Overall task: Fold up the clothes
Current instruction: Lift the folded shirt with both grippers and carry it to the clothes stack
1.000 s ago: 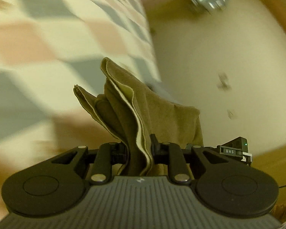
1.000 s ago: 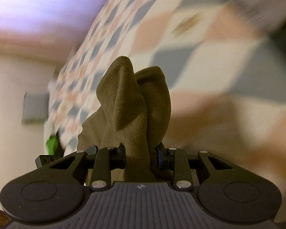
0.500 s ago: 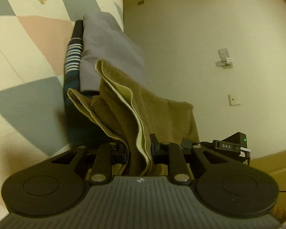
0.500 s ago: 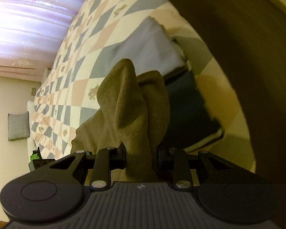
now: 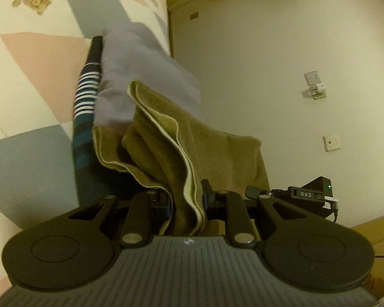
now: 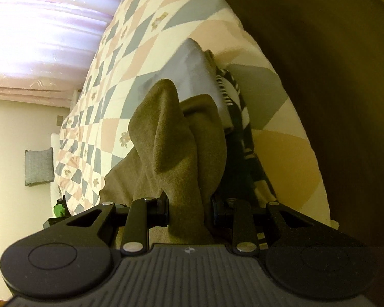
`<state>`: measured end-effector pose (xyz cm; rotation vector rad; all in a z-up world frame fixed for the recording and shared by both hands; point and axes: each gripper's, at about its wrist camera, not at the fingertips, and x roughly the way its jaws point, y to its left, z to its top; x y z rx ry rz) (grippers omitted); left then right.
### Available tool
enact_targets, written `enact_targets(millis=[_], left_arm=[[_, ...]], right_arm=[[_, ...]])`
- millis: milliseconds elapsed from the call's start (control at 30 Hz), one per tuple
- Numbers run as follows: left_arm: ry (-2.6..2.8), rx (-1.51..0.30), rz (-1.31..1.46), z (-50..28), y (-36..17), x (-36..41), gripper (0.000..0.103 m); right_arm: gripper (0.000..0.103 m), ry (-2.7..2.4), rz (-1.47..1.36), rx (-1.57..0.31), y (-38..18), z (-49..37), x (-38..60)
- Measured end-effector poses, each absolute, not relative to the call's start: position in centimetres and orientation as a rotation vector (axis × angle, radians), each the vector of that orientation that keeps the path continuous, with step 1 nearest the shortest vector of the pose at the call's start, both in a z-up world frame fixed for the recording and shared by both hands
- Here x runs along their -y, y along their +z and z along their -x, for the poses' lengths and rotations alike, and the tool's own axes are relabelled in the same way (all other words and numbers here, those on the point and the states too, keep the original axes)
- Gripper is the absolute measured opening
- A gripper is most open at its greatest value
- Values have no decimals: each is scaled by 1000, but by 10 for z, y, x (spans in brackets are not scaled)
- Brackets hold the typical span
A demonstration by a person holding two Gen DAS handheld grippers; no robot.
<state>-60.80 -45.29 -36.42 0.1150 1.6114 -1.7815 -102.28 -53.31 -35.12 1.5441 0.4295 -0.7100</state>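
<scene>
An olive-brown folded garment (image 5: 166, 151) with a pale inner lining hangs bunched between both grippers. My left gripper (image 5: 185, 199) is shut on its layered edge. My right gripper (image 6: 189, 209) is shut on a thick fold of the same olive garment (image 6: 171, 140). Just beyond the held cloth lies a stack on the bed: a grey folded garment (image 5: 138, 76) on top of a dark blue striped garment (image 5: 85, 97). The right wrist view shows the grey garment (image 6: 192, 71) and the striped garment (image 6: 233, 97) too. The olive cloth hides the near part of the stack.
A quilt (image 5: 33, 51) with grey, pink and cream diamonds and teddy bears covers the bed. A cream wall (image 5: 268, 64) with sockets stands beside the bed. Curtains (image 6: 38, 25) and a grey cushion (image 6: 38, 163) lie far off. A dark wooden board (image 6: 332, 76) borders the quilt (image 6: 110, 102).
Both grippers have carried the olive garment across the quilt to the stack of folded clothes. The stack has come into view and is now closer. Both stay shut on the cloth.
</scene>
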Motion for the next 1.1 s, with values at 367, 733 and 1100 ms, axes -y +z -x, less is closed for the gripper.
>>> enact_targets(millis=[367, 733, 1100], left_arm=[[-1814, -1521, -113, 601, -358, 446, 17], [-1901, -1434, -212, 593, -292, 460, 17], [-1877, -1473, -188, 594, -323, 458, 17]], right_arm=[[29, -640, -1549, -303, -375, 1030, 525], [29, -671, -1547, -114, -328, 1028, 474], [29, -713, -1496, -275, -329, 1023, 506]])
